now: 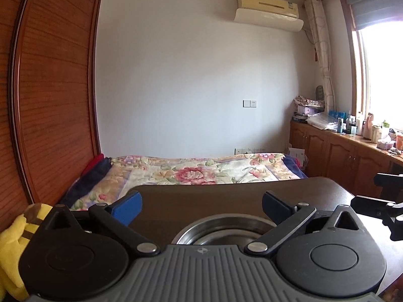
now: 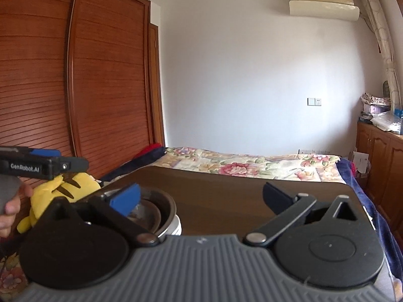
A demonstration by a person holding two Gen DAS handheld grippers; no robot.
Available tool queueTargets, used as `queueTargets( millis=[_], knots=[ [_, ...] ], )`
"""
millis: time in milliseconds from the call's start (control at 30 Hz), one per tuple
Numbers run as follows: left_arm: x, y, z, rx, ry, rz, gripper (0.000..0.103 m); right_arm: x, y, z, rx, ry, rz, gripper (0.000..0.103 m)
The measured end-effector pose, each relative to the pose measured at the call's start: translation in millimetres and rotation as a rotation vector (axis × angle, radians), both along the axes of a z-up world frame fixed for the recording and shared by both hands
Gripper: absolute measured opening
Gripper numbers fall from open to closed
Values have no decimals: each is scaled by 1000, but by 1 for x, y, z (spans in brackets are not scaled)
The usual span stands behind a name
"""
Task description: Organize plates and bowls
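Both grippers open and empty over the table, bowls stacked near its left edge.

The left gripper point(image 1: 201, 205) has its blue pads wide apart with nothing between them; just below it a steel bowl point(image 1: 224, 231) sits on the dark table point(image 1: 226, 196). In the right wrist view the right gripper point(image 2: 201, 198) is likewise spread and holds nothing. There the steel bowl point(image 2: 161, 212) has a smaller bowl nested in it and rests on a white bowl point(image 2: 176, 226), near the table's left edge. A yellow plush point(image 2: 58, 196) lies just beyond that edge. A flowered bed point(image 2: 252, 163) stands behind the table.
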State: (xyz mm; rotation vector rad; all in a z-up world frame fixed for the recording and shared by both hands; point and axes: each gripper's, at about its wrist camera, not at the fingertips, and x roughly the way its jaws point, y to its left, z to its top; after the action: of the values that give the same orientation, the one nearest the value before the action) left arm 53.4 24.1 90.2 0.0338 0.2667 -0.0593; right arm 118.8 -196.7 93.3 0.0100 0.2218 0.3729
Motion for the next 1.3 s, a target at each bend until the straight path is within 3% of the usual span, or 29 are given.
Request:
queueTargets(
  millis=[200,567,933,1300],
  knots=[
    [0,-14,10,41,-17,21,103,-6,-3,9,-26,-12,-57,103],
    [-14,-34,11,46,-36,-55,103,-19,-12,18,-58,-30,-194,103],
    [-30,-36,9,45,-69,-43,103,-28,-21,19,-36,-85,-256,103],
    [-30,-26,-4,40,-34,-17,103,-30,-23,15,-29,-82,-289,103]
  ],
)
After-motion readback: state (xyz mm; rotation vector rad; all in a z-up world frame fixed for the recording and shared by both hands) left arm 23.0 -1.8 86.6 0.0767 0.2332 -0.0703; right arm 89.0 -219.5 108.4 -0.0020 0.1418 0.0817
